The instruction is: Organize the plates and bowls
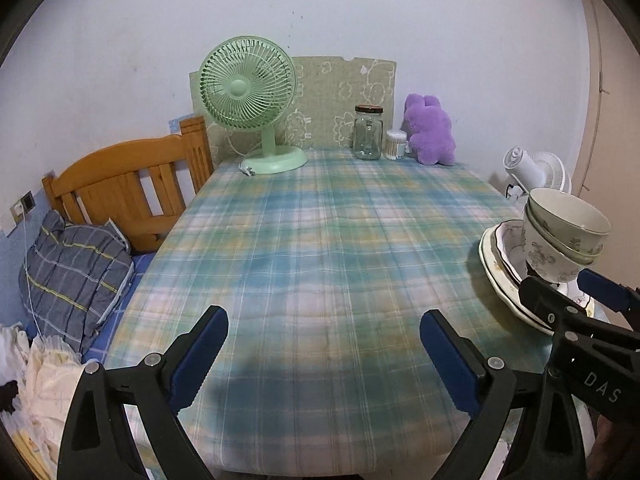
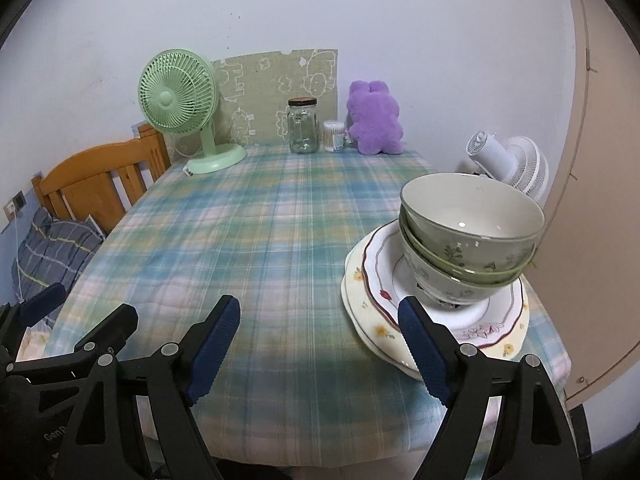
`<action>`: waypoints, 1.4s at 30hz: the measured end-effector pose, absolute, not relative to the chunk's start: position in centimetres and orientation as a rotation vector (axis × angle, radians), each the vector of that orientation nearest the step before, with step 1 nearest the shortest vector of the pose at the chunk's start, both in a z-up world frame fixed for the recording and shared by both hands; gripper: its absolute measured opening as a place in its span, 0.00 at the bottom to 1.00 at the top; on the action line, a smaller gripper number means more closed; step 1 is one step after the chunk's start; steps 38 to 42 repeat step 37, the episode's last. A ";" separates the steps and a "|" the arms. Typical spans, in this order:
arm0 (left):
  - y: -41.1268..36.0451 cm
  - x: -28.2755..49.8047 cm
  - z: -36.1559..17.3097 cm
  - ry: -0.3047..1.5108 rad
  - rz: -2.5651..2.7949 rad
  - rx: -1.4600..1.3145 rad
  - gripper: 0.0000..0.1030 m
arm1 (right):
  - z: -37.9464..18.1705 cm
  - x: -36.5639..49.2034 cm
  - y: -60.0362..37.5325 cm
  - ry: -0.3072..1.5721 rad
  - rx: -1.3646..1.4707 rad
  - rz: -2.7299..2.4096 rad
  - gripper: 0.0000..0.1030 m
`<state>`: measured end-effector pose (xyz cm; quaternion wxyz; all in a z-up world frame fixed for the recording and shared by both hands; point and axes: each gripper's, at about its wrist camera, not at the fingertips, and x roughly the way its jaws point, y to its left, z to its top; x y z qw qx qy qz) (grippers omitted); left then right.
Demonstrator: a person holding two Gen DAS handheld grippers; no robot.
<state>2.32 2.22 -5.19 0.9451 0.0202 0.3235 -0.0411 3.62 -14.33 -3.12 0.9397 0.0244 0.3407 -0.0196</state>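
Two nested bowls (image 2: 472, 236) with a green floral print stand on a stack of flowered plates (image 2: 372, 312) at the right front of the table. The stack also shows in the left wrist view, bowls (image 1: 560, 236) on plates (image 1: 500, 268). My right gripper (image 2: 320, 324) is open and empty, its right finger (image 2: 420, 344) just in front of the plates' near rim. My left gripper (image 1: 324, 344) is open and empty over the bare plaid cloth, left of the stack. The right gripper (image 1: 572, 292) also shows in the left wrist view beside the plates.
The table has a plaid cloth (image 1: 320, 240). At its far edge stand a green fan (image 1: 248, 100), a glass jar (image 1: 368, 132), a cotton-swab box (image 1: 395, 144) and a purple plush toy (image 1: 430, 128). A wooden bed frame (image 1: 128, 184) is left, a white fan (image 2: 508, 164) right.
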 end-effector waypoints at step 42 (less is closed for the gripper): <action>1.8 0.8 -3.6 0.612 -0.059 0.005 0.96 | -1.8 1.1 -14.6 0.618 0.041 -0.052 0.82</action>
